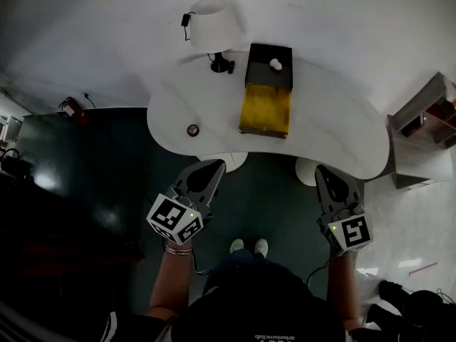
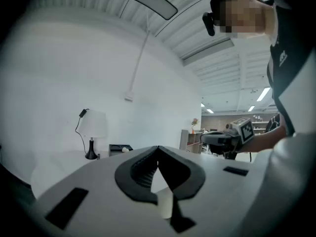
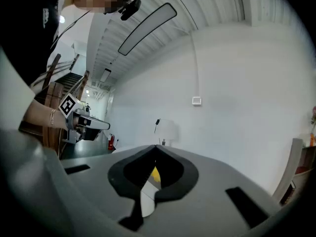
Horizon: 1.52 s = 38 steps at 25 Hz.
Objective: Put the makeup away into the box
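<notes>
A black box stands open at the back of the white table, its gold lid lying flat toward me. A small white round item rests inside the box. A small dark round makeup piece lies alone on the table's left part. My left gripper and right gripper hover level just short of the table's near edge, both shut and empty. In the left gripper view the jaws meet, with the box far ahead. The right gripper is likewise shut.
A white lamp stands at the table's back left, beside the box. Two white stools sit under the near edge. Wooden shelves stand to the right; a fire extinguisher is on the dark floor at the left.
</notes>
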Tool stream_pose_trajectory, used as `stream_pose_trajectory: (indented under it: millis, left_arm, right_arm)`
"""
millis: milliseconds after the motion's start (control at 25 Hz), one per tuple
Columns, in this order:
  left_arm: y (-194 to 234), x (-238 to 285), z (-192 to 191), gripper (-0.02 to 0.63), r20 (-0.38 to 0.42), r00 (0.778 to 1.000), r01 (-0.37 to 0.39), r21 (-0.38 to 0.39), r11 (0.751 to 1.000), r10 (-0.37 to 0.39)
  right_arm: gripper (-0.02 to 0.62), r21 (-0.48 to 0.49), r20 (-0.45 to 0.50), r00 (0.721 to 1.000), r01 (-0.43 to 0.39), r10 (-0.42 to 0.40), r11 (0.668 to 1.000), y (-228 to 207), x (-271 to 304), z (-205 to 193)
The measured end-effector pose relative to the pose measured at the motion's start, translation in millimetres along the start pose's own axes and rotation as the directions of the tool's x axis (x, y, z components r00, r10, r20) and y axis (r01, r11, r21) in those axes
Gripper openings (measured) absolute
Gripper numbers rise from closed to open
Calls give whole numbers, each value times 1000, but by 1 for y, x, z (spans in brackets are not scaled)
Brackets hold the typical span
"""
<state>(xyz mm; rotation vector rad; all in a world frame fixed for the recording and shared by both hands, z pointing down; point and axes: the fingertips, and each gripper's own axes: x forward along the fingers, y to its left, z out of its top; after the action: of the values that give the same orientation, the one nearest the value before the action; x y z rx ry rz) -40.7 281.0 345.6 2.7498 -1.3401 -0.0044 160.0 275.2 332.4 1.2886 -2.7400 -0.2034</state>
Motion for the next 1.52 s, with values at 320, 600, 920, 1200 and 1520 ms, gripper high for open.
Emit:
stream_pose_trajectory:
  millis: [320,600,920,1200,1520]
  left_arm:
    - [-19,-9,-4,17,-12,1000,23,5,1000,-23]
    - [-23,-12,0,16,-16,1000,2,8,1000,-2]
    - [-34,-17,-13,17,-54,998,-36,9,999,36]
    - [-26,-17,-19,16,-51,991,-123,4,992,123]
    - [13,-6,-7,16,-48,987,-155,17,988,156]
  right_arm:
    - [17,8,11,1000,25,-25,1000,12,-25,3]
    - [18,19,9,999,33,-33,999,13,-43,5]
    - [17,88,2,997,-81,82,993,27,-54,-8]
    - [18,104,26,989,-146,144,984,26,-51,-19]
    - [20,114,50,991,-130,125,985,7,-13,-13]
